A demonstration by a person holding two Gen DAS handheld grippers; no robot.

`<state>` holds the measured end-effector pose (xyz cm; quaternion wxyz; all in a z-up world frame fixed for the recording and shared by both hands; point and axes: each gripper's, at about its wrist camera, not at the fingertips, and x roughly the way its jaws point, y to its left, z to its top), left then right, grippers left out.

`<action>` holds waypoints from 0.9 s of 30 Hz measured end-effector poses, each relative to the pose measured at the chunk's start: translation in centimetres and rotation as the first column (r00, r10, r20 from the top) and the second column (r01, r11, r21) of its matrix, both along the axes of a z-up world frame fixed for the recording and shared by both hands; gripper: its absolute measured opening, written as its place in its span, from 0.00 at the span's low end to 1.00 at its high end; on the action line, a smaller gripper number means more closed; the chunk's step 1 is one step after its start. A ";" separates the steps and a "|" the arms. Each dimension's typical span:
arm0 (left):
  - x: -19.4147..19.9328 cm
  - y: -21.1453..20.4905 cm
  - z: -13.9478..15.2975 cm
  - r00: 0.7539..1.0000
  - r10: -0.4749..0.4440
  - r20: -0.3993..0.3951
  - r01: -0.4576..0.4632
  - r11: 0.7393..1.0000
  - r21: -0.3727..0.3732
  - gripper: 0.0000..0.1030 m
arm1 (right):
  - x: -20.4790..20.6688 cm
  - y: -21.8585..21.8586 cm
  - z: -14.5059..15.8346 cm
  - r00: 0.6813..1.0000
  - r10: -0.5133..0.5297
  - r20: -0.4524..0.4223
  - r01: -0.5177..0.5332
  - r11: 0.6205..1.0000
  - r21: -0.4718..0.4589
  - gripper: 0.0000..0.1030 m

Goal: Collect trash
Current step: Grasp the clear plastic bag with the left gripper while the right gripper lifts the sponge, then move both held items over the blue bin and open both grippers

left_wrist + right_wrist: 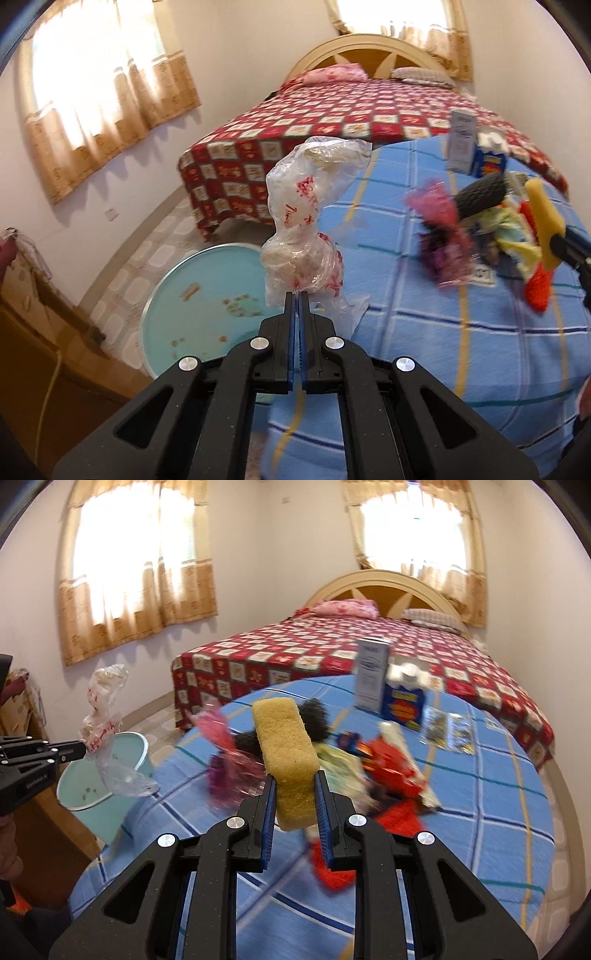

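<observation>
My left gripper (pixel 298 295) is shut on a crumpled clear plastic bag with red print (pixel 308 221), held up in the air above the rim of a light blue bin (pixel 192 280). From the right wrist view the same bag (pixel 103 723) hangs at the left gripper (pixel 83 751), over the bin (pixel 129 749). My right gripper (pixel 293 779) is shut on a yellow sponge (pixel 288 749), above the blue checked cloth (pixel 480 830). The sponge (pixel 546 218) shows at the right of the left wrist view. A blurred heap of wrappers (pixel 384 768) lies on the cloth.
A grey carton (pixel 371 672) and a blue box (pixel 404 701) stand at the cloth's far side, with small packets (pixel 448 731) beside them. A bed with a red checked cover (pixel 332 653) is behind. A wooden cabinet (pixel 44 332) stands left of the bin.
</observation>
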<state>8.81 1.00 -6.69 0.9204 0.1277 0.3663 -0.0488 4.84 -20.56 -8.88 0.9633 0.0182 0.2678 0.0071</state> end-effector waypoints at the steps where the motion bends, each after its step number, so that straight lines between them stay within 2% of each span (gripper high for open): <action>1: 0.2 0.7 -0.2 1.000 0.014 -0.003 -0.014 1.000 0.007 0.01 | 0.3 0.5 0.1 1.000 0.010 0.000 -0.010 1.000 -0.004 0.20; 5: 0.7 3.1 -0.6 0.998 0.058 -0.013 -0.058 0.998 0.017 0.01 | 1.8 3.0 0.5 0.998 0.065 0.000 -0.065 0.997 -0.028 0.20; 13: 1.3 6.9 0.3 0.995 0.101 0.000 -0.101 0.994 -0.039 0.01 | 3.7 7.0 0.6 0.991 0.134 -0.006 -0.134 0.990 -0.048 0.20; 16: 1.9 8.3 0.6 0.990 0.138 0.004 -0.138 0.990 -0.038 0.01 | 4.3 8.0 0.5 0.988 0.152 -0.013 -0.153 0.986 -0.061 0.20; 19: 2.4 9.8 0.5 0.983 0.186 0.001 -0.186 0.982 -0.021 0.01 | 5.0 8.9 0.6 0.985 0.170 -0.016 -0.171 0.983 -0.073 0.20; 23: 3.3 11.3 -0.2 0.967 0.255 0.003 -0.255 0.966 0.049 0.01 | 6.2 10.6 0.7 0.978 0.207 -0.022 -0.208 0.974 -0.094 0.20; 27: 4.0 12.3 -1.0 0.957 0.288 -0.016 -0.286 0.955 0.084 0.01 | 7.3 12.2 0.5 0.971 0.238 -0.036 -0.241 0.965 -0.109 0.20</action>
